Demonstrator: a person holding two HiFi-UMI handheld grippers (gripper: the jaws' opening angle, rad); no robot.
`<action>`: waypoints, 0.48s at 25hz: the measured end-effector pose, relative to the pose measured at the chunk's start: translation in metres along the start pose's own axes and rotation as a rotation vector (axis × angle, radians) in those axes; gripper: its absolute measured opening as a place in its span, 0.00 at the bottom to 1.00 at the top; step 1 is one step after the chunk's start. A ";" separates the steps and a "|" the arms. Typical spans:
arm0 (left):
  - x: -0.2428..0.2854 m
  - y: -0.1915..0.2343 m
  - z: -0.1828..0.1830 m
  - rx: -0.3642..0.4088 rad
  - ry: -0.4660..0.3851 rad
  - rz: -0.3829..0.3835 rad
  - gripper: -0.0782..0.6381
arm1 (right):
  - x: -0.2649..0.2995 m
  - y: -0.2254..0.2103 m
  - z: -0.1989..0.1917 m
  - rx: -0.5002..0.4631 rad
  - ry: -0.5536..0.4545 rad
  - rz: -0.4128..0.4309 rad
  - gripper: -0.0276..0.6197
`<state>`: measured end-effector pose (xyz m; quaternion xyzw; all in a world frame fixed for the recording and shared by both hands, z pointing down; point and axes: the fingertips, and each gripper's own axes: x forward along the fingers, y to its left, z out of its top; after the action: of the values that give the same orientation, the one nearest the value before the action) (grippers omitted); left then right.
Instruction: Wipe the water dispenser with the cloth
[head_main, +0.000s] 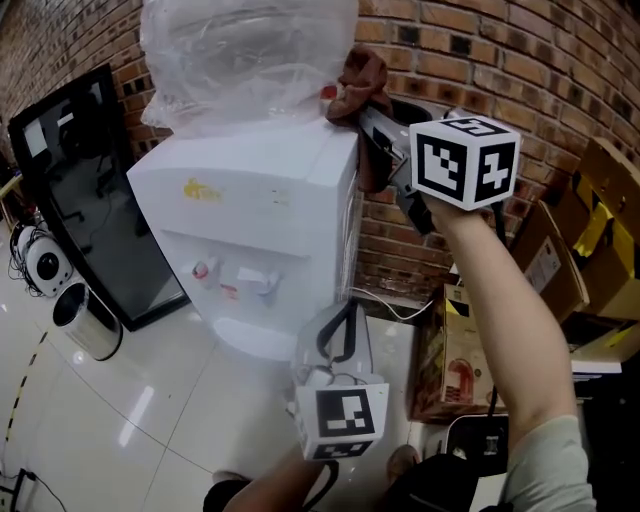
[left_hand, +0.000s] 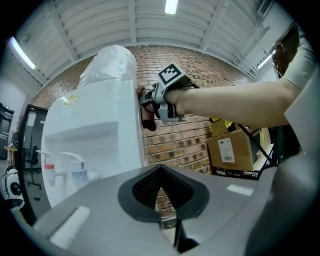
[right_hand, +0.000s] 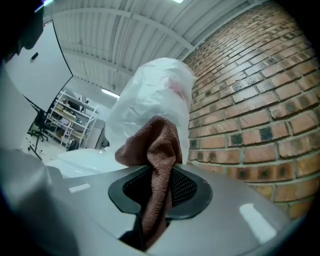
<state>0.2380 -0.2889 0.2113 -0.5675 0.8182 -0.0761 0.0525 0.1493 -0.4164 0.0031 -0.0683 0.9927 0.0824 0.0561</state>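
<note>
Brick wall (head_main: 560, 60) is backing the site, and a white tiled floor (head_main: 150, 400) is running underneath.

Item: water dispenser (head_main: 250, 200), white, floor-standing, with a bottle wrapped in clear plastic (head_main: 245, 55) on top and taps (head_main: 235, 275) in the front recess.

Item: cloth (right_hand: 155, 150), brown terry. We are holding it in the right gripper (right_hand: 157, 200), whose jaws are pinching its middle so that a bunched head is standing proud of the tips. It is sitting at the back right corner of the dispenser's top, beside the bottle. We cannot tell whether it is pressing on the surface.

Handling: we are judging the cloth light, soft and limp, so it is likely to fold under pressure. A grip close to the bunched head should give a firmer wipe. The dispenser's panels look smooth and hard, and the plastic wrap looks thin and easy to snag.

Item: left gripper (left_hand: 162, 195), jaws closed together with nothing between them, idling low in front of the dispenser's right side.

Clearance: the wall is crowding the back right corner and the bottle is hemming in the top. The front face and the right side panel are offering open sweep. Cardboard boxes (head_main: 590, 230) are stacked to the right and a black panel (head_main: 80, 190) is leaning on the left.
</note>
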 end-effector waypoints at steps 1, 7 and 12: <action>0.000 -0.001 -0.001 0.000 0.002 0.000 0.11 | 0.004 -0.004 -0.006 -0.001 0.011 -0.014 0.19; 0.002 -0.002 -0.005 0.003 0.008 -0.004 0.11 | 0.002 -0.016 -0.015 0.048 -0.015 -0.054 0.19; 0.003 -0.010 -0.012 0.011 0.016 -0.012 0.11 | -0.005 -0.025 -0.026 0.062 -0.011 -0.096 0.19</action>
<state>0.2440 -0.2947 0.2245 -0.5715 0.8147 -0.0855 0.0484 0.1551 -0.4449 0.0254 -0.1138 0.9900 0.0490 0.0674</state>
